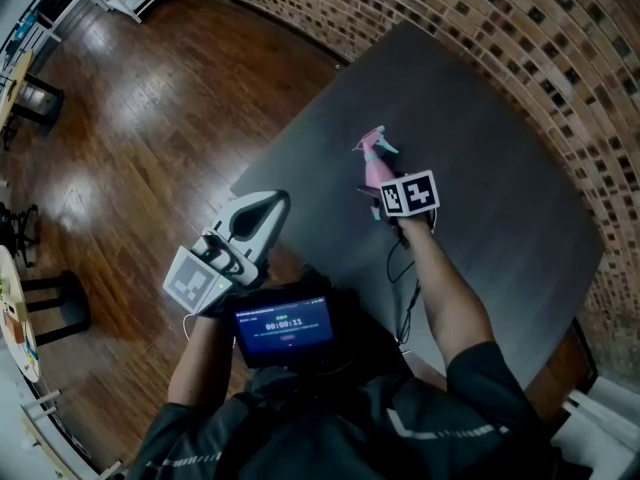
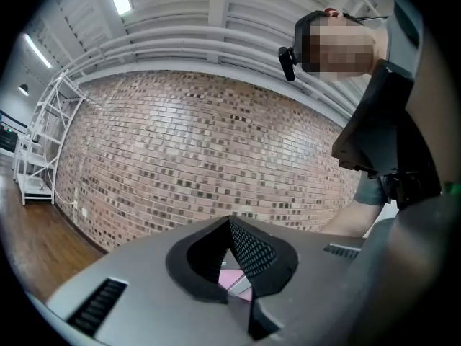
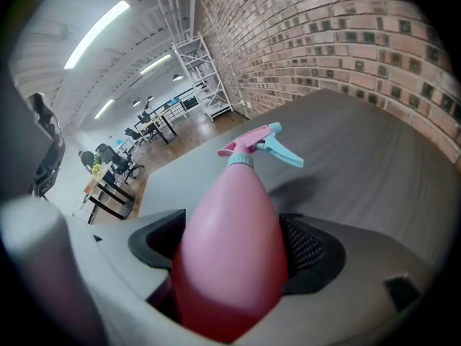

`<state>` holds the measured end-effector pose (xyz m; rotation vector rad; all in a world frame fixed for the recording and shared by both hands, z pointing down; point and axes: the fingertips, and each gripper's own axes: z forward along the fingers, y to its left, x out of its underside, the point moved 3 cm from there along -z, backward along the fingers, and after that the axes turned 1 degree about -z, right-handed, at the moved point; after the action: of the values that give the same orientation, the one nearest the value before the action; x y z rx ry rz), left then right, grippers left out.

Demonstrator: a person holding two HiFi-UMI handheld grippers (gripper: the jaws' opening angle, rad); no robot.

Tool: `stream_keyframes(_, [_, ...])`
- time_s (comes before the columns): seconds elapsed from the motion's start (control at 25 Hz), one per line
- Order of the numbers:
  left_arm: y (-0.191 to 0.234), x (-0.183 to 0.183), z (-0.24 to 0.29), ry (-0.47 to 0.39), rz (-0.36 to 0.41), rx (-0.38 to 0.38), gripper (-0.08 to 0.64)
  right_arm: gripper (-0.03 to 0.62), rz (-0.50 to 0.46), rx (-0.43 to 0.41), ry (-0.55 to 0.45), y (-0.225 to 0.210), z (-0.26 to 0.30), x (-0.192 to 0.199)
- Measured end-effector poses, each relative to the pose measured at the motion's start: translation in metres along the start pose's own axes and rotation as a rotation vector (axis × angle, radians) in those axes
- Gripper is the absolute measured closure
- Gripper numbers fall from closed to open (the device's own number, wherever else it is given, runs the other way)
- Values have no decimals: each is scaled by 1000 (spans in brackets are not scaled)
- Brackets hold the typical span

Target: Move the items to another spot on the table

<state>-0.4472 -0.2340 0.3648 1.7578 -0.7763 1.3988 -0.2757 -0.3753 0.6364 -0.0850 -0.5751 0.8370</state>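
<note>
**Operator:** State of the tongs, nearest first?

**Technician:** The right gripper (image 3: 230,254) is clamped on the pink spray bottle (image 3: 229,215). Its jaws stand wide, with one pad on each flank of the fat lower body. The bottle points away along the jaws, with the teal trigger (image 3: 282,153) at the far end. It is over the dark grey table (image 1: 490,178), well in from the near edge. Whether it is clear of the surface cannot be told. The left gripper (image 2: 230,225) is held off the table's near corner with its jaw tips together and nothing gripped.

**Operator:** Handling properties?

**Technician:** Judged as smooth, glossy plastic, so it is likely slippery. The walls probably give slightly under pressure. The weight depends on the fill level, which the opaque body hides. The present hold at the widest section is sound. Avoid the neck and the trigger, which could pivot or discharge.

**Operator:** Surface and surroundings?

**Technician:** The tabletop is matte, flat and bare around the bottle, so any free spot will do for set-down. A brick wall (image 3: 346,42) runs along the far side. A polished wood floor (image 1: 150,118) lies to the left. White shelving (image 3: 205,74) and desks with chairs (image 3: 119,168) stand at the far end of the room.
</note>
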Motion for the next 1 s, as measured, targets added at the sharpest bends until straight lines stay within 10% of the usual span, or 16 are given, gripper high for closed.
stream_keyframes(0.68, [61, 9, -9, 6, -52, 47, 566, 176, 33, 68, 110, -2, 48, -43])
stream_keyframes(1.0, [44, -6, -27, -16, 170, 189, 566, 171, 16, 26, 207, 8, 45, -20])
